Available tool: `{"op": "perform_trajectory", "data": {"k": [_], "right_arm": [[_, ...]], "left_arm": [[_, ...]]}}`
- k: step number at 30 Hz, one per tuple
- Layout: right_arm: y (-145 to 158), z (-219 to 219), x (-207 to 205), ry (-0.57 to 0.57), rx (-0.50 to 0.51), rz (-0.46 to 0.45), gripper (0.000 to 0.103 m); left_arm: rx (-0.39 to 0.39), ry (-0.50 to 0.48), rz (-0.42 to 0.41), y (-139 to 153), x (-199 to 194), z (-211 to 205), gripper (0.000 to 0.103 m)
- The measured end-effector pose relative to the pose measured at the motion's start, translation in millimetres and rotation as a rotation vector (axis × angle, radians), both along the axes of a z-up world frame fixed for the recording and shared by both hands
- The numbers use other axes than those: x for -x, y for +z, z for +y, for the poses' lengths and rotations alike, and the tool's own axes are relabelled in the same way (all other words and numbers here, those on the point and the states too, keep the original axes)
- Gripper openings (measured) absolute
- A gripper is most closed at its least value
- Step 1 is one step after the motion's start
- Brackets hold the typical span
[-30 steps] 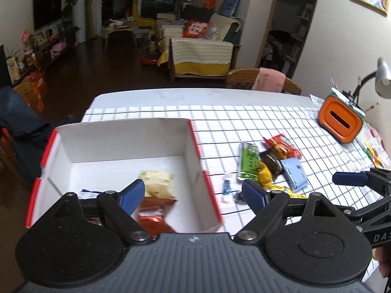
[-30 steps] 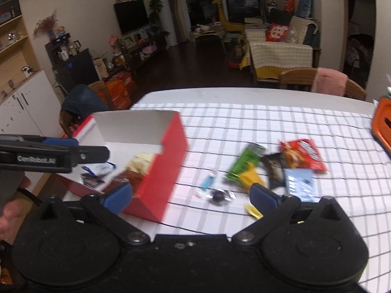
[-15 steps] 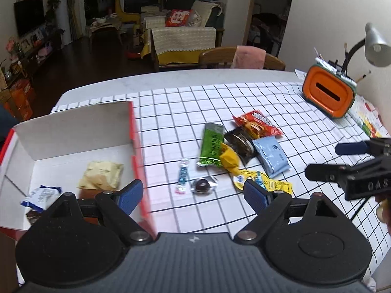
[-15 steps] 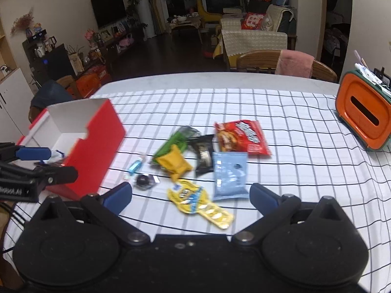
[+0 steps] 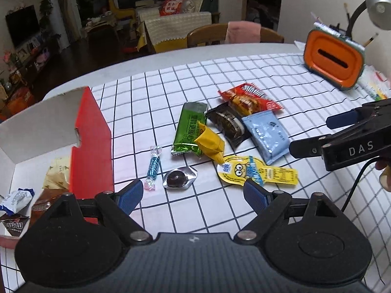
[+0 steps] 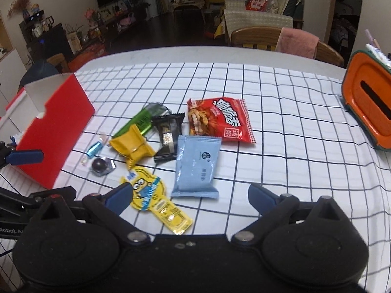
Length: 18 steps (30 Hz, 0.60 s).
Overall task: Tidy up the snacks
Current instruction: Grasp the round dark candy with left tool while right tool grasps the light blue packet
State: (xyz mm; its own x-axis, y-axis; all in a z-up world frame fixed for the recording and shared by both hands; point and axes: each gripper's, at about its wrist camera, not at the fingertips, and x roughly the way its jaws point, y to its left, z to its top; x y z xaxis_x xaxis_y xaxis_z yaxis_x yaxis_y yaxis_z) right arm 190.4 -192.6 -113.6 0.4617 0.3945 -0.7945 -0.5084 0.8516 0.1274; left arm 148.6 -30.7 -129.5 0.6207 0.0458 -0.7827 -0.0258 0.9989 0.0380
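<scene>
Both the left gripper and right gripper hang apart and empty above the snack pile at frame centre. Overlapping wrappers risk a double pick; the red box sits lower left.

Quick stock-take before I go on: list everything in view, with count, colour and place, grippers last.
Box: 1, red outside, white inside, table's left side.
Snacks in box: at least 4 visible, cream, white-blue, brown, dark.
Red packet: 1, farthest of the pile.
Green packet: 1, left in pile.
Black packet: 1, centre of pile.
Yellow packet: 1, overlapping green.
Light blue packet: 1, near side.
Yellow Minions sachet: 1, nearest.
Blue twist candy: 1, beside box.
Foil-cup chocolate: 1, dark, beside candy.
Orange container: 1, far right.
Chair: 1, wooden, pink cloth, behind table.
Left gripper: open, empty.
Right gripper: open, empty.
</scene>
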Motion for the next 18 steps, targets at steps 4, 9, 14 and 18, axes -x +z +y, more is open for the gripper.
{"op": "perform_trajectory", "data": {"k": [4,9,14,18], "right_arm": [[-11.9,4.2,-13.3,0.017,0.01,0.02,0.097],[-25.0,11.3,-26.3,0.02,0.039,0.032,0.091],[-36.2,18.7,-39.1,0.016,0.038,0.056,0.087],[-42.4,21.2,-49.0,-0.006,0.021,0.076,0.083]], "left_arm": [[0.0,0.017,0.037,-15.5,-14.7,1.1,0.089],[0.029,0.021,0.085,-30.6,-30.2,7.0,0.085],[0.056,0.054,0.124,-39.6,-46.6,15.8,0.066],[0.076,0.077,0.141,-43.4,-57.1,23.0,0.058]]}}
